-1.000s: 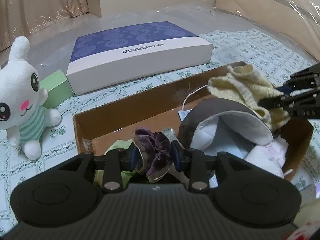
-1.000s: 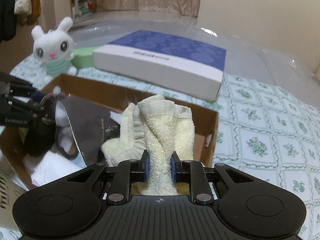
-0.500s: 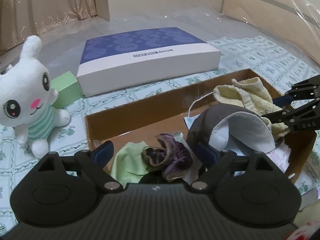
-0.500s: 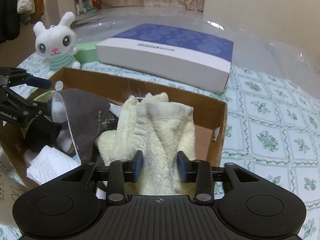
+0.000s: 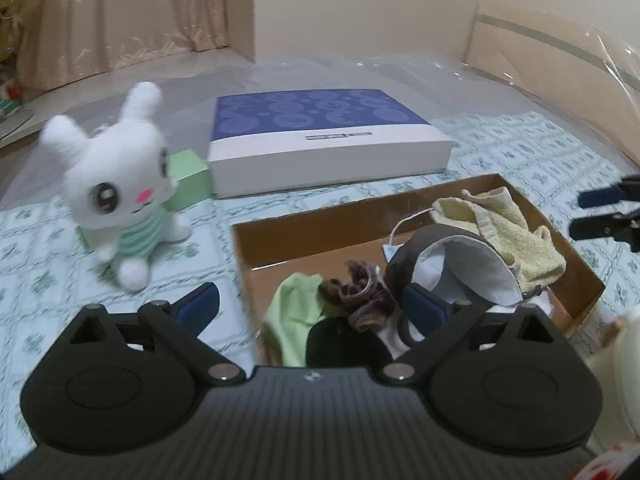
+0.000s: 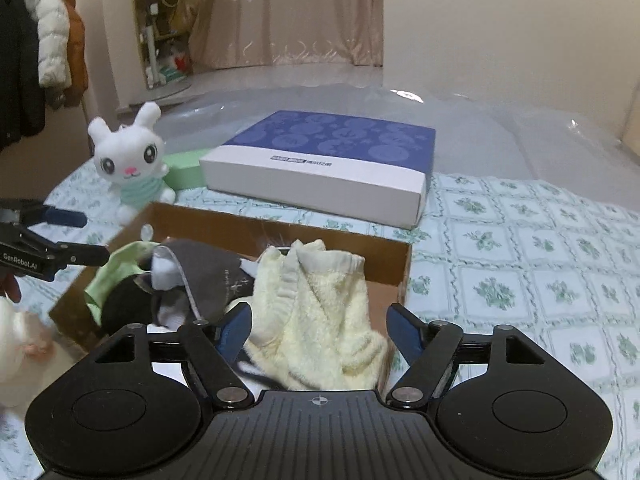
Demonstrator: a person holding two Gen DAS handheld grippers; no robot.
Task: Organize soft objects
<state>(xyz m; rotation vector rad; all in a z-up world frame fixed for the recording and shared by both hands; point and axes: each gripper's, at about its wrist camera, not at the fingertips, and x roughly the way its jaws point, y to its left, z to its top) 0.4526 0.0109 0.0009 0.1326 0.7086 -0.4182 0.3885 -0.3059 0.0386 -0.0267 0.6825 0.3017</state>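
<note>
Lying in the cardboard box (image 5: 576,264) are the soft things: a purple scrunchie (image 5: 360,292) near its middle, a light green cloth (image 5: 292,316) just to the scrunchie's left, a grey mask (image 5: 452,256) with a white lining to its right, and a pale yellow towel (image 6: 316,312) heaped at the box's right end. The left gripper (image 5: 312,304) hangs over the box's near left corner with its jaws spread wide, having just been opening; the scrunchie lies loose between them, touched by neither pad. The right gripper (image 6: 318,328) is over the box's right end, its jaws also just opened and standing apart on either side of the towel, clear of it. A white plush rabbit (image 6: 130,164) sits left of the box on the patterned cover (image 6: 520,248), with a green block (image 5: 190,178) and a blue and white flat box (image 6: 320,164) behind.
</note>
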